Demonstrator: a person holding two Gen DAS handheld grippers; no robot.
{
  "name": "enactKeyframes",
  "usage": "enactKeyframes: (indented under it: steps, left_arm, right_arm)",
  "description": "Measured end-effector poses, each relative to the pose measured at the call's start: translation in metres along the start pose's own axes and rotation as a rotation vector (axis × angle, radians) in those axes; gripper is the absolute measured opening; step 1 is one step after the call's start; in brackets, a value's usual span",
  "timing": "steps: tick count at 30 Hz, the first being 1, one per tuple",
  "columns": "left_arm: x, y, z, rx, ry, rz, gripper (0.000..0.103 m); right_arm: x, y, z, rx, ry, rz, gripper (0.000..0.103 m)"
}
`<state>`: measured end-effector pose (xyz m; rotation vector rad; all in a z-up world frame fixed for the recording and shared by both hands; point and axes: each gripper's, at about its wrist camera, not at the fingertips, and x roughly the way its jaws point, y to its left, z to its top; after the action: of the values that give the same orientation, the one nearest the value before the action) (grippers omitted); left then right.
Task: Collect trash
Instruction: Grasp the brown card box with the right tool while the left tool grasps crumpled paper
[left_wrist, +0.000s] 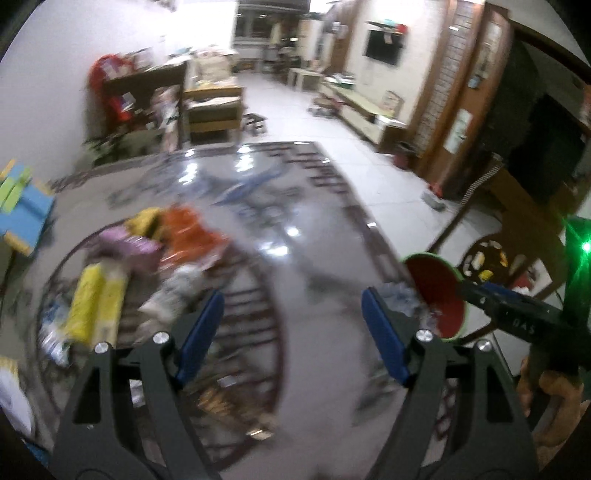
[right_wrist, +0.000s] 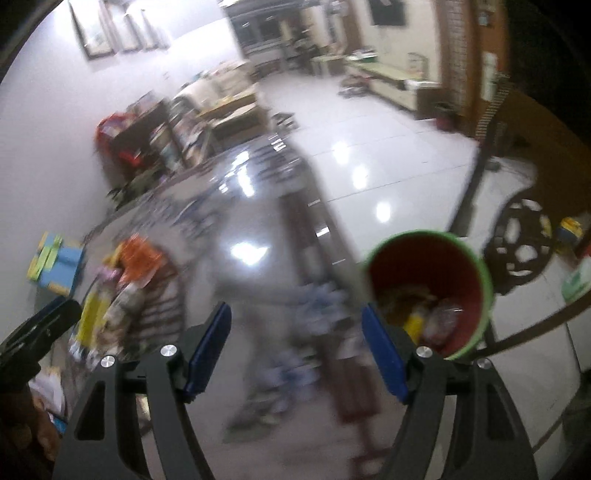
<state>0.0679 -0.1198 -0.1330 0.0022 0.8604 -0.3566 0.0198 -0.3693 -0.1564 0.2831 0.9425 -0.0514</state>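
My left gripper (left_wrist: 291, 328) and right gripper (right_wrist: 295, 343) both gape wide, empty, over a glossy counter (left_wrist: 258, 206); wrappers (left_wrist: 155, 254) lower left, red bin (right_wrist: 428, 284) lower right.

I see a heap of blurred wrappers (left_wrist: 147, 258), orange, pink, yellow and white, lying on my tabletop's patterned part at the left. The bin (right_wrist: 432, 291), green outside and red inside, stands upright at the right with some trash already in it.
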Motion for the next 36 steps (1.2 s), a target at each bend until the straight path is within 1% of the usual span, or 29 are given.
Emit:
enactKeyframes:
  steps: [3, 4, 6, 9, 13, 14, 16, 17, 19, 21, 22, 23, 28, 32, 36]
  left_arm:
    - [-0.011, 0.041, -0.012, -0.04, 0.002, 0.059, 0.074]
    - [-0.014, 0.052, -0.015, -0.049, 0.003, 0.076, 0.074]
    - [-0.017, 0.078, -0.024, -0.075, 0.012, 0.111, 0.074]
    - [-0.02, 0.104, -0.031, -0.119, 0.022, 0.132, 0.074]
    - [-0.021, 0.127, -0.035, -0.143, 0.027, 0.151, 0.074]
    - [-0.02, 0.132, -0.038, -0.145, 0.029, 0.153, 0.074]
    - [-0.018, 0.139, -0.04, -0.149, 0.034, 0.151, 0.074]
    - [-0.016, 0.142, -0.04, -0.151, 0.04, 0.146, 0.074]
    - [-0.011, 0.143, -0.042, -0.15, 0.047, 0.138, 0.074]
    - [-0.004, 0.143, -0.044, -0.144, 0.055, 0.127, 0.074]
    - [0.0, 0.144, -0.045, -0.141, 0.06, 0.118, 0.074]
    - [0.004, 0.143, -0.045, -0.138, 0.066, 0.109, 0.074]
    - [0.036, 0.131, -0.05, -0.103, 0.116, 0.065, 0.074]
    - [0.066, 0.127, -0.054, -0.108, 0.166, 0.053, 0.074]
    - [0.088, 0.128, -0.06, -0.137, 0.209, 0.056, 0.074]
  right_arm:
    - [0.024, 0.047, -0.01, -0.083, 0.062, 0.06, 0.071]
    - [0.035, 0.067, -0.015, -0.127, 0.097, 0.083, 0.071]
    - [0.051, 0.095, -0.025, -0.188, 0.143, 0.104, 0.071]
    - [0.081, 0.139, -0.05, -0.293, 0.222, 0.129, 0.071]
    - [0.113, 0.179, -0.083, -0.397, 0.319, 0.161, 0.071]
    - [0.119, 0.186, -0.09, -0.419, 0.342, 0.163, 0.068]
    - [0.13, 0.194, -0.101, -0.454, 0.389, 0.157, 0.056]
    - [0.131, 0.194, -0.106, -0.457, 0.399, 0.165, 0.047]
    - [0.132, 0.194, -0.108, -0.434, 0.4, 0.182, 0.042]
    - [0.13, 0.194, -0.106, -0.425, 0.39, 0.174, 0.033]
    - [0.128, 0.193, -0.104, -0.416, 0.377, 0.168, 0.031]
    - [0.125, 0.191, -0.1, -0.407, 0.368, 0.166, 0.013]
    - [0.1, 0.153, -0.075, -0.261, 0.293, 0.138, 0.012]
    - [0.085, 0.139, -0.068, -0.215, 0.251, 0.111, 0.012]
    - [0.075, 0.129, -0.066, -0.199, 0.246, 0.104, 0.012]
